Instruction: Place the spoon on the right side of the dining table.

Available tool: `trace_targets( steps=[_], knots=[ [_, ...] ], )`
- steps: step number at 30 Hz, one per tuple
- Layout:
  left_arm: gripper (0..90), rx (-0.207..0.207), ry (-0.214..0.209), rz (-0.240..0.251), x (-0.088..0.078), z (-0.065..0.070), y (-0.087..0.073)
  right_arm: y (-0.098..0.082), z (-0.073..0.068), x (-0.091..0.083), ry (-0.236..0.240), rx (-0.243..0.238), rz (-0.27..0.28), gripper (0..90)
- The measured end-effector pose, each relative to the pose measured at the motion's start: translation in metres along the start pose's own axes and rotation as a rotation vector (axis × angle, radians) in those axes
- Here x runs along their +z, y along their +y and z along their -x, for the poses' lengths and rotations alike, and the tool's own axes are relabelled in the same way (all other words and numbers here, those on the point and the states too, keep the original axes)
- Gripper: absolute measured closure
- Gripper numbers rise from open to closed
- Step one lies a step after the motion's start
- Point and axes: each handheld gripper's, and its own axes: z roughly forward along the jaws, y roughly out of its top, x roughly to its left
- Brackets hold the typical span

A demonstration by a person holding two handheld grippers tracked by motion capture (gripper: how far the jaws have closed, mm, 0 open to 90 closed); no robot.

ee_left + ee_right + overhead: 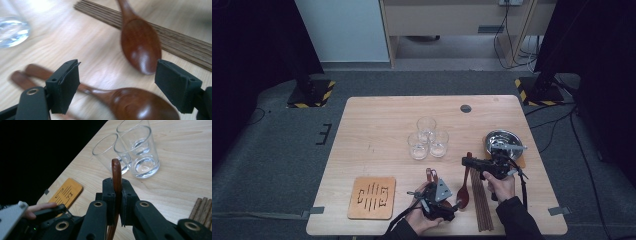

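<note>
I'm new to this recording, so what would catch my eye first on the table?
Three clear glasses cluster mid-table, with a shiny metal bowl to their right. Near the front edge, the right gripper is shut on a wooden spoon handle, and the left gripper hangs open over another wooden spoon beside a bundle of chopsticks.

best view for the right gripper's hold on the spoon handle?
Right gripper view: the right gripper has its jaws pressed on the spoon handle, close and sharp. The high view shows that gripper small, contact unreadable. The left gripper view shows spoon bowls instead.
</note>
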Motion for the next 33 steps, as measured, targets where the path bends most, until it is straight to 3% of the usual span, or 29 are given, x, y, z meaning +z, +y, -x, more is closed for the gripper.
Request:
trace_targets(
  steps=[10, 22, 33],
  knots=[
    [19.1, -0.113, 0.091, 0.033, -0.041, -0.039, -0.025, 0.005, 0.0, -0.007, -0.031, -0.009, 0.04, 84.7],
    [18.8, -0.252, 0.226, 0.046, -0.082, -0.088, -0.067, 0.011, 0.002, -0.016, -0.059, -0.014, 0.077, 84.7],
    [17.4, -0.351, 0.339, 0.016, -0.098, -0.119, -0.095, 0.017, 0.002, -0.019, -0.075, -0.024, 0.104, 84.7]
  ],
)
